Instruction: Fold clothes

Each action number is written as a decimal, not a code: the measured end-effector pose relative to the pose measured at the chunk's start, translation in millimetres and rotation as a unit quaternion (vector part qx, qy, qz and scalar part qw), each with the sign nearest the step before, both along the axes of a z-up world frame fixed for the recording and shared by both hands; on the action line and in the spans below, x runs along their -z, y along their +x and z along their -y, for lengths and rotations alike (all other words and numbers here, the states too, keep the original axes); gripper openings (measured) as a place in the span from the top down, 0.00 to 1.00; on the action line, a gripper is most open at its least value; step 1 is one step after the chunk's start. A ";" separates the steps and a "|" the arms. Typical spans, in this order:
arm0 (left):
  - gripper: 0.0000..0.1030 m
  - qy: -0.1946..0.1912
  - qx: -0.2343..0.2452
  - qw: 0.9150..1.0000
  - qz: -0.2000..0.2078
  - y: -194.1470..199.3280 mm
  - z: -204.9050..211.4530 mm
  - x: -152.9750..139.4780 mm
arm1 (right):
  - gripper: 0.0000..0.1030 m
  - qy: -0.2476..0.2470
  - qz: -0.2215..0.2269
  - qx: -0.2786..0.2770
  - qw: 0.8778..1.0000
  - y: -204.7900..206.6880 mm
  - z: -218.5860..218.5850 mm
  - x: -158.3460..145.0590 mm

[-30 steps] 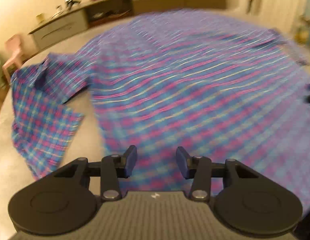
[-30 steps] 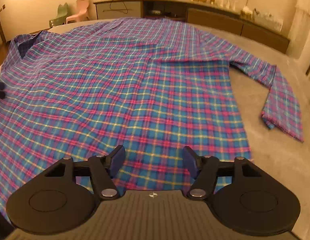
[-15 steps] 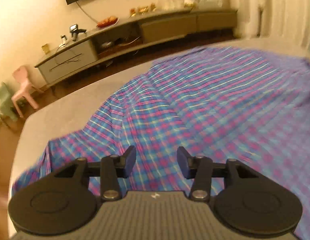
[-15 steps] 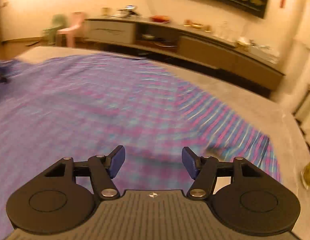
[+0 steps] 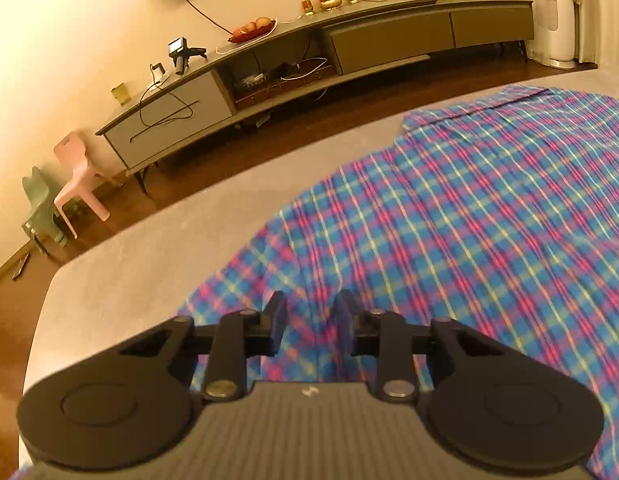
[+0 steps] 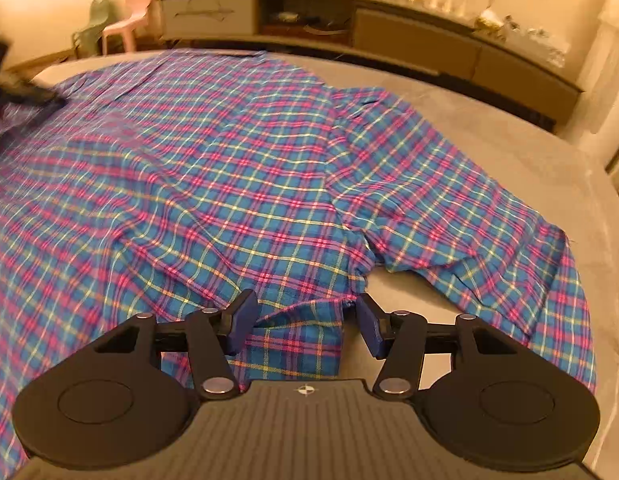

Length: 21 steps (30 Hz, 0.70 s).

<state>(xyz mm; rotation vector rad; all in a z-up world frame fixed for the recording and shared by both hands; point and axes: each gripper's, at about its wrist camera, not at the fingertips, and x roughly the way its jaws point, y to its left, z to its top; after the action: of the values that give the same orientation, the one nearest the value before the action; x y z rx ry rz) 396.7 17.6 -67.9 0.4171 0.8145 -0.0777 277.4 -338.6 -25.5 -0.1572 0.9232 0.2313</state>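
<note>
A blue, pink and yellow plaid shirt (image 6: 229, 168) lies spread on a grey surface (image 6: 509, 148). In the right wrist view my right gripper (image 6: 305, 322) is open low over the shirt's near edge, with a fold of cloth (image 6: 301, 344) between its fingers; the right sleeve (image 6: 449, 208) lies beside it. In the left wrist view my left gripper (image 5: 311, 322) is open, its jaws narrower, with the shirt's left edge (image 5: 309, 264) between and under its fingers. The left gripper also shows in the right wrist view (image 6: 13, 84), blurred at the far left.
The grey surface's edge (image 5: 169, 216) runs to the left. Beyond it stand a long low cabinet (image 5: 309, 56) along the wall and two small chairs, pink (image 5: 79, 176) and green (image 5: 39, 208), on a wooden floor.
Both grippers have dropped low onto the shirt's edges and turned outward. The left jaws have narrowed. Cloth now sits between both pairs of fingers.
</note>
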 end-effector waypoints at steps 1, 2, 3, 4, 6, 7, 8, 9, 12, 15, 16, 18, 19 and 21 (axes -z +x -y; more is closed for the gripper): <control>0.72 -0.005 0.004 1.000 -0.004 -6.8 0.2 0.2 | 0.45 0.000 0.019 0.006 1.000 2.6 -0.3 -6.0; 0.72 -0.010 0.008 1.000 -0.007 -13.7 0.5 0.5 | 0.44 0.003 0.046 0.014 0.999 5.6 -0.7 -12.6; 0.72 -0.015 0.012 1.000 -0.011 -20.5 0.7 0.7 | 0.44 0.007 0.072 0.023 0.997 9.7 -0.8 -16.7; 0.72 -0.020 0.016 1.000 -0.014 -27.4 1.0 0.9 | 0.44 0.008 0.088 0.029 0.996 14.0 -1.0 -15.6; 0.68 -0.031 0.025 0.999 -0.021 -41.0 1.5 1.4 | 0.44 -0.003 0.101 0.036 0.994 22.0 -0.6 -6.7; 0.67 -0.036 0.029 0.999 -0.025 -47.9 1.7 1.6 | 0.44 -0.018 0.098 0.039 0.994 25.8 0.4 1.0; 0.67 -0.041 0.033 0.998 -0.028 -54.7 2.0 1.9 | 0.45 -0.034 0.095 0.042 0.994 29.6 1.4 8.6; 0.67 -0.046 0.037 0.998 -0.032 -61.5 2.2 2.1 | 0.42 -0.029 0.096 0.051 0.994 30.6 4.7 13.8; 0.66 -0.049 0.042 0.997 -0.038 -73.0 5.4 2.8 | 0.40 -0.009 0.070 0.106 0.992 41.7 26.4 12.7; 0.66 -0.013 0.024 0.999 -0.030 -56.9 15.8 3.5 | 0.35 -0.006 0.070 0.130 0.989 38.8 33.0 14.9; 0.66 -0.001 0.018 0.999 -0.028 -51.5 19.3 3.7 | 0.34 -0.005 0.068 0.136 0.988 37.4 32.3 15.0; 0.67 0.022 0.006 0.999 -0.022 -40.7 26.3 4.2 | 0.33 -0.003 0.066 0.152 0.986 36.9 31.1 14.9; 0.69 0.034 0.000 0.999 -0.020 -35.3 29.8 4.4 | 0.33 -0.003 0.066 0.157 0.985 35.5 28.6 14.8; 0.69 0.058 -0.012 0.998 -0.015 -24.6 36.7 4.9 | 0.33 -0.005 0.067 0.162 0.984 32.2 21.8 13.7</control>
<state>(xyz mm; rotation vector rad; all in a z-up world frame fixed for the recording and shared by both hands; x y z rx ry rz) 372.1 -19.2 -72.8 0.5159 0.8549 -0.0150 309.5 -360.4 -39.2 -0.0302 0.8020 -0.0857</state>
